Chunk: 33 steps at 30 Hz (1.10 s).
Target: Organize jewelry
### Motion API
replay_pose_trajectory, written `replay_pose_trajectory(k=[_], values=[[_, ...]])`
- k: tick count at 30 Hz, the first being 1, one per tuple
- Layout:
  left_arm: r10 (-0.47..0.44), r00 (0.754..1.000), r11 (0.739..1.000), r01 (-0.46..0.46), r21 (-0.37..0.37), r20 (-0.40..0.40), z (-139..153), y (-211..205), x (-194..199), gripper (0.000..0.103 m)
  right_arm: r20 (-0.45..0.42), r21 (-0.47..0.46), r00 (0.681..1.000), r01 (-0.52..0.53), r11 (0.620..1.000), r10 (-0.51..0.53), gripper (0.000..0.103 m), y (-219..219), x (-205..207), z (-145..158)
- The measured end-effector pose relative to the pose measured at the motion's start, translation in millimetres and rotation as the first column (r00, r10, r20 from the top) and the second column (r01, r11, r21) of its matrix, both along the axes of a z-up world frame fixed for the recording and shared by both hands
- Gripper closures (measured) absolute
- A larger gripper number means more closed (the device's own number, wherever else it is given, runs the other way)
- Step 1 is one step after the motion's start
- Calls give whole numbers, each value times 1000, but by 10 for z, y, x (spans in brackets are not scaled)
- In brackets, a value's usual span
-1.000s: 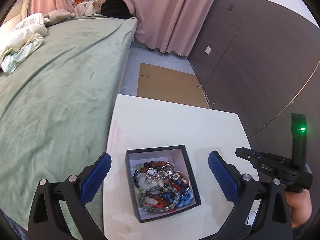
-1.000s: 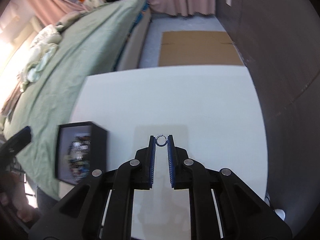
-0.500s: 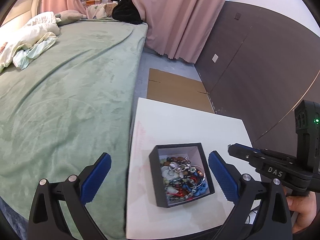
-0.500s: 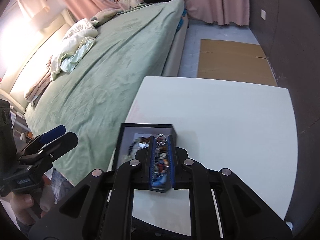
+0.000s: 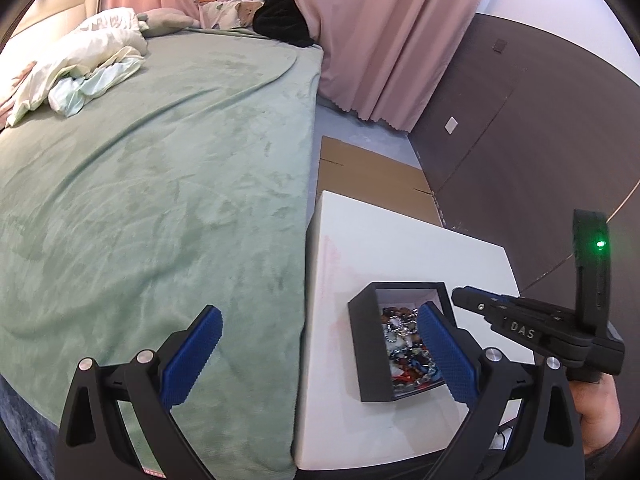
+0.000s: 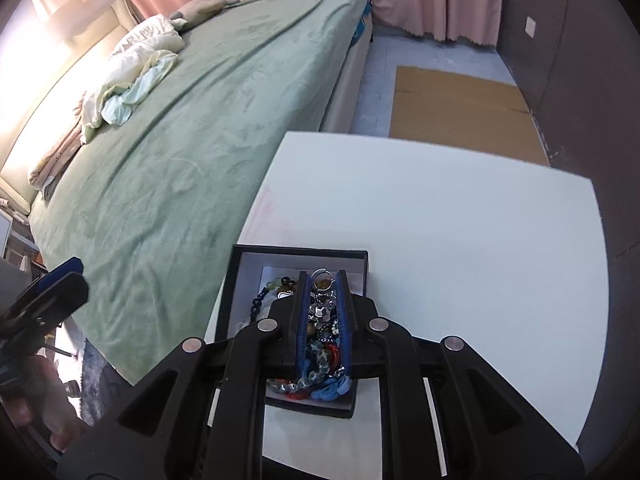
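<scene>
- Right tongs (image 6: 323,278) hang right over the box (image 6: 248,312), jaws easing apart, a small silver ring (image 6: 322,274) sitting between the tips.
- Left tongs (image 5: 320,344) gape wide, gripping nothing, with one pad over the bed (image 5: 160,200) and the other in front of the box.
- That black box, stuffed with beads and bracelets, sits on a white table (image 6: 460,240) near the edge by the bed.
- Green blanket has rumpled pale bedding (image 5: 80,68) up by the head end.
- Pink curtains (image 5: 380,40), dark wall panels (image 5: 520,120) and a flat piece of cardboard (image 6: 456,108) on the floor beyond the table.
</scene>
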<state>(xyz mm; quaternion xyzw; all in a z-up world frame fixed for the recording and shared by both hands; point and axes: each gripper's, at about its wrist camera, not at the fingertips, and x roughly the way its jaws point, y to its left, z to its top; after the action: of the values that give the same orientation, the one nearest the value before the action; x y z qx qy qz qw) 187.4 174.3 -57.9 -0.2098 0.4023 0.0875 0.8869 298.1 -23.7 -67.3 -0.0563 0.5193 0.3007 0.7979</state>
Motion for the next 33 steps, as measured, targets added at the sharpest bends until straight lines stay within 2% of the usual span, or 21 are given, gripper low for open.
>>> replay_pose_trajectory(k=[2,5,10,11,18,26,33], values=[[5,1000,1000,-5,-3,1,-5,18,-7,9,2,-10,1000,11,1000,-11,74,-20,17,-35],[5,1000,1000,-5,-8,4,-10,8,5,9,24,-7,999,36,999,-36,65,-107,7,-8],[-13,1000,1000,13,-13,15,3,-86,14,9,65,19,996,67,998,-68,27,-290,-77,124],[-19,1000,1000,20,-16,18,9,-117,11,9,79,25,994,72,997,-74,24,-334,-107,162],[-73,997,996,74,-41,31,76,-326,-29,8,92,77,990,96,992,-102,14,-635,-311,347],[-134,989,991,135,-10,67,256,-625,-207,8,121,152,981,132,980,-151,5,-998,-663,530],[-141,984,990,139,26,110,438,-843,-409,8,141,199,974,148,969,-178,5,-1311,-999,631]])
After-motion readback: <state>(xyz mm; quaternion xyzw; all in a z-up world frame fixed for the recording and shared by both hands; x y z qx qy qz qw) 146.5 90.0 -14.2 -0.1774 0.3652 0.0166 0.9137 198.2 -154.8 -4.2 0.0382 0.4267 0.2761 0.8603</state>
